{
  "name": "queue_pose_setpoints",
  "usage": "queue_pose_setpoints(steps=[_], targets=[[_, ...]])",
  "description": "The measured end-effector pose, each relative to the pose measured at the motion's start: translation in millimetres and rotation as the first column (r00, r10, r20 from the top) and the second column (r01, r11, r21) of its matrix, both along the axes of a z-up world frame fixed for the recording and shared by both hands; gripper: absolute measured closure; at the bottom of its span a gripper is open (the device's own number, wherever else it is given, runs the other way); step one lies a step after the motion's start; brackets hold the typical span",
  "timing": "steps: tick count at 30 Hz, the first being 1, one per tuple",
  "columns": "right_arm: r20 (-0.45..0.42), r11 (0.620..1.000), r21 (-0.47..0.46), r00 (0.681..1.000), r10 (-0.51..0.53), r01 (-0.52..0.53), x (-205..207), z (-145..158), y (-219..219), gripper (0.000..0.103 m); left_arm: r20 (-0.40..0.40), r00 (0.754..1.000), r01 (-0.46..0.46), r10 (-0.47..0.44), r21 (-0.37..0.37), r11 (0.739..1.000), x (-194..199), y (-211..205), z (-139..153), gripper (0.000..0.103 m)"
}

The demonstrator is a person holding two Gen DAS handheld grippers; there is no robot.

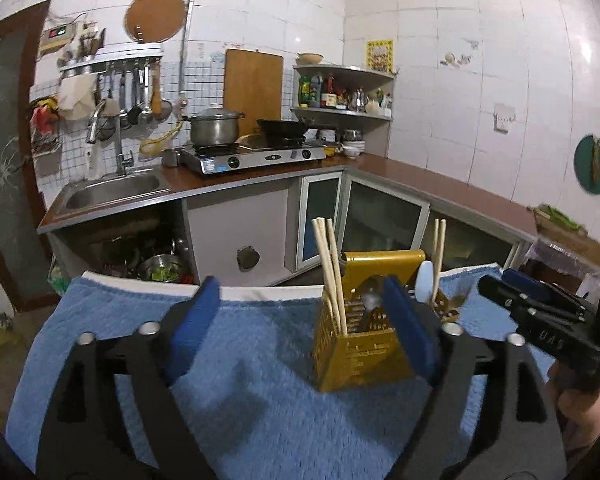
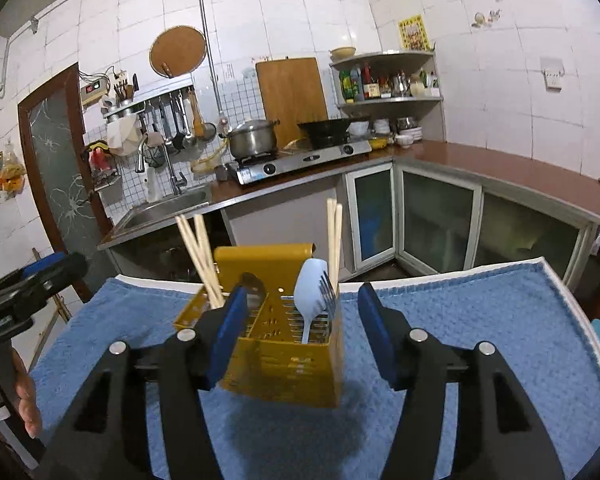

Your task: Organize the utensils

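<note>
So there's a yellow utensil holder (image 2: 284,344) standing upright on a blue towel (image 2: 480,340), a bit left of the middle in the right wrist view and lower right of center in the left wrist view (image 1: 360,344). It's got compartments. Two chopsticks (image 2: 200,256) lean out of the left end of it, and another pair of chopsticks (image 2: 334,240) stands nearly straight up at the right end. In front of that second pair there's a pale blue slotted spoon (image 2: 310,292) with its head up, and a metal fork (image 2: 327,290) right beside it, tines up, touching or almost touching it. A metal spoon (image 2: 254,288) pokes up in the middle section, half hidden behind the claw finger.

The right gripper (image 2: 300,320) has its fingers wide apart, nothing clamped. Its left pad sits just in front of the holder's left part, and the right pad is off to the holder's right over bare towel.

The left gripper (image 1: 300,320) is also spread wide and holding nothing. In its own view the right pad overlaps the holder; I can't tell if it's touching it. The left pad hangs over plain towel.

Each claw shows up at the edge of the other's camera: the left one at the far left of the right wrist view, the right one at the far right of the left wrist view.

Background is a tiled kitchen: counter (image 2: 500,164), sink (image 2: 164,208), stove (image 2: 300,160) with a steel pot (image 2: 252,138), cutting board (image 2: 292,96) leaning on the wall.
</note>
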State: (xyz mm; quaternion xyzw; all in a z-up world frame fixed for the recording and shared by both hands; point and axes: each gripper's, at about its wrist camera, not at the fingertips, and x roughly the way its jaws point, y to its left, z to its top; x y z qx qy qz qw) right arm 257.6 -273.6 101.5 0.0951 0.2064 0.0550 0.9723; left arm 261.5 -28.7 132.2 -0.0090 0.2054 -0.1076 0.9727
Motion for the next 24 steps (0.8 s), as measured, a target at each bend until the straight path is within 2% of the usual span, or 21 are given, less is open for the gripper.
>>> queue_pose_setpoints(steps=[3, 7, 12, 14, 18, 21, 24], targets=[[0.030, 1.000, -0.006, 1.000, -0.005, 0.005, -32.5, 9.2, -0.6, 0.036, 0.021, 1.000, -0.009, 0.009, -0.014, 1.000, -33.1, 14.5, 2.4, 0.005], [0.078, 1.000, -0.020, 0.997, -0.001, 0.003, -84.3, 13.7, 5.7, 0.022, 0.042, 0.999, 0.004, -0.003, -0.023, 1.000, -74.9, 22.8, -3.5, 0.005], [0.096, 1.000, -0.014, 0.995, -0.010, 0.011, -139.5, 5.2, 12.7, 0.017, 0.081, 0.997, -0.014, 0.017, -0.036, 0.999, -123.3, 30.6, -17.9, 0.005], [0.108, 1.000, -0.016, 0.994, -0.024, 0.026, -161.6, -3.0, 15.2, 0.010, 0.087, 0.996, -0.017, 0.020, -0.037, 0.999, -138.0, 32.2, -27.2, 0.005], [0.121, 0.998, -0.044, 0.992, -0.037, 0.043, -188.4, -22.6, 22.4, 0.009, 0.106, 0.994, -0.020, 0.020, -0.002, 1.000, -160.4, 28.3, -48.7, 0.005], [0.136, 0.996, -0.075, 0.990, -0.047, 0.058, -201.2, -44.7, 29.9, 0.007, 0.165, 0.984, -0.082, 0.071, 0.056, 0.995, -177.9, 22.2, -72.0, 0.005], [0.149, 0.993, -0.100, 0.988, -0.039, 0.054, -207.0, -62.7, 37.0, 0.005, 0.166, 0.981, -0.115, 0.097, 0.098, 0.989, -181.1, 19.1, -91.4, 0.005]])
